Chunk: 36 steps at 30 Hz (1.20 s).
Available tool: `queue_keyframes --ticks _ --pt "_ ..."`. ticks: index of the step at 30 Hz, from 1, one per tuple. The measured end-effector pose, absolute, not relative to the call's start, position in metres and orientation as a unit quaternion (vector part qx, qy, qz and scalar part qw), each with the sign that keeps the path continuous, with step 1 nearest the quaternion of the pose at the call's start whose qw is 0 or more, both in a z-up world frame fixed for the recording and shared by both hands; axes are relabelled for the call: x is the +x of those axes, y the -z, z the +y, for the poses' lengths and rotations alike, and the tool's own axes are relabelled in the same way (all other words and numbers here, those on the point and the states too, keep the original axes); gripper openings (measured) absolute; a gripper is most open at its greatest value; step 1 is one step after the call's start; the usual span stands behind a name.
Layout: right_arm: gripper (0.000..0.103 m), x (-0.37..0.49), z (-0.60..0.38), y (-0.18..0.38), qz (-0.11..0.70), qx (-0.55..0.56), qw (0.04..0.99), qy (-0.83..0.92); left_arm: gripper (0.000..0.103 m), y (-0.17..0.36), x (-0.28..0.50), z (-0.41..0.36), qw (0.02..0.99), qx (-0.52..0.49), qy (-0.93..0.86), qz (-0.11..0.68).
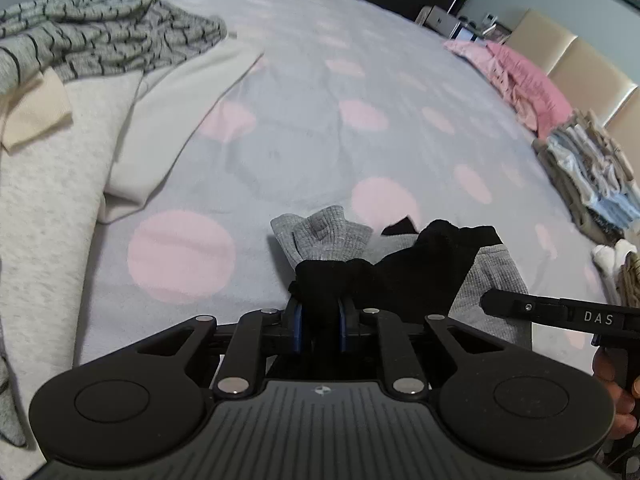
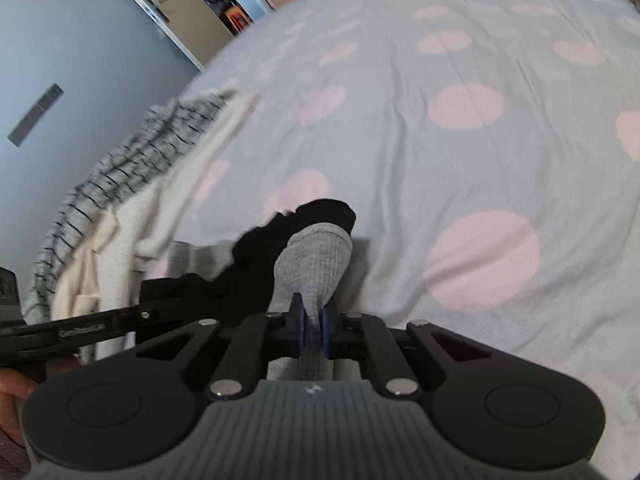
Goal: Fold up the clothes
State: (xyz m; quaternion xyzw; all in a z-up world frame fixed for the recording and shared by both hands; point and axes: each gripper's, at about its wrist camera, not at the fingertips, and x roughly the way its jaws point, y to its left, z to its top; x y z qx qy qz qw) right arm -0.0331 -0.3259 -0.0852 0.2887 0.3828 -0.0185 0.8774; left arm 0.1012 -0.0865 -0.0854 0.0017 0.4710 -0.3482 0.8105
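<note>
A small grey ribbed garment with black parts hangs just above the dotted bedspread. My left gripper is shut on its black part. My right gripper is shut on its grey ribbed part, with the black part bunched to the left. The right gripper's body shows at the right edge of the left wrist view, close beside the garment.
A pile of unfolded clothes lies at the left: a grey striped top over white and cream pieces. Folded pink clothes and a stack of folded beige and blue clothes sit at the right. Chairs stand behind.
</note>
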Motion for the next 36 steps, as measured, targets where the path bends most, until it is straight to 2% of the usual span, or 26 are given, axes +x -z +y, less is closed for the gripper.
queue_keyframes --ticks 18,27,36 --pt "0.008 -0.121 -0.313 0.001 0.267 0.236 0.933 0.038 0.013 -0.009 0.034 -0.089 0.84 0.0 0.418 0.346" --pt "0.008 -0.171 -0.35 -0.046 0.192 0.23 0.951 0.081 0.013 -0.054 0.002 -0.137 0.836 0.002 0.466 0.29" --pt "0.008 -0.234 -0.423 -0.103 0.127 0.206 0.958 0.15 0.013 -0.094 -0.035 -0.231 0.802 -0.013 0.547 0.24"
